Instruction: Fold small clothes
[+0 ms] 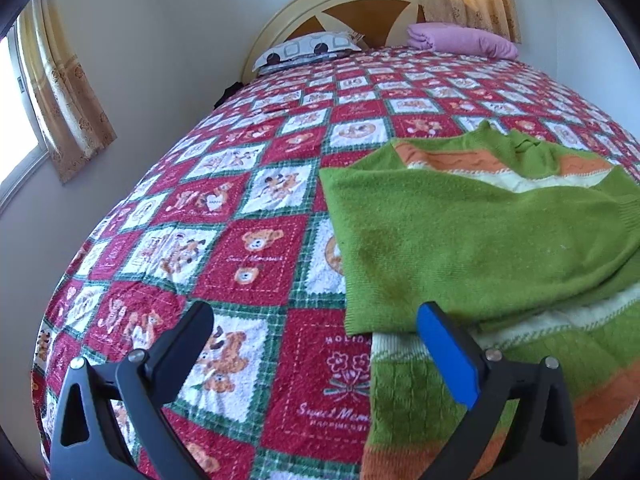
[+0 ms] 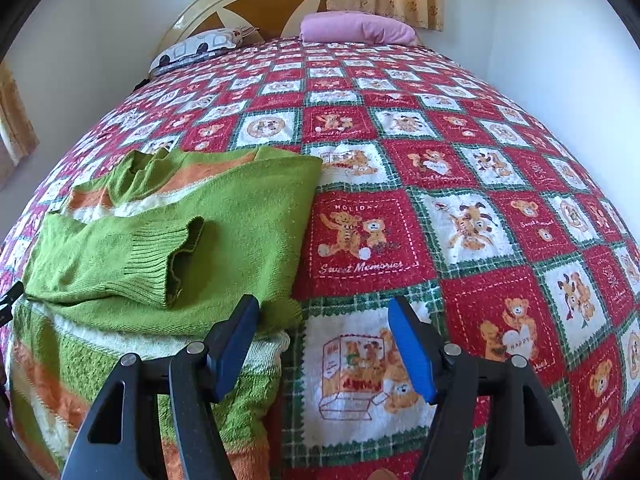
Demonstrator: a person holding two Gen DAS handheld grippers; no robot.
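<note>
A green knitted sweater (image 1: 480, 248) with orange and cream stripes lies on the bed, both sleeves folded in across its chest. In the right wrist view the sweater (image 2: 168, 248) fills the left half, one ribbed cuff on top. My left gripper (image 1: 316, 316) is open above the sweater's left edge, its blue-padded finger over the knit and the other over the bedspread. My right gripper (image 2: 324, 308) is open at the sweater's right edge, with nothing between its fingers. The left finger (image 2: 236, 340) hangs over the striped hem.
The bed (image 1: 240, 248) carries a red, white and green patchwork bedspread with teddy bears. A patterned pillow (image 1: 308, 50) and a pink pillow (image 1: 464, 40) lie by the headboard. Walls close in on both sides; a curtained window (image 1: 24, 120) is at left.
</note>
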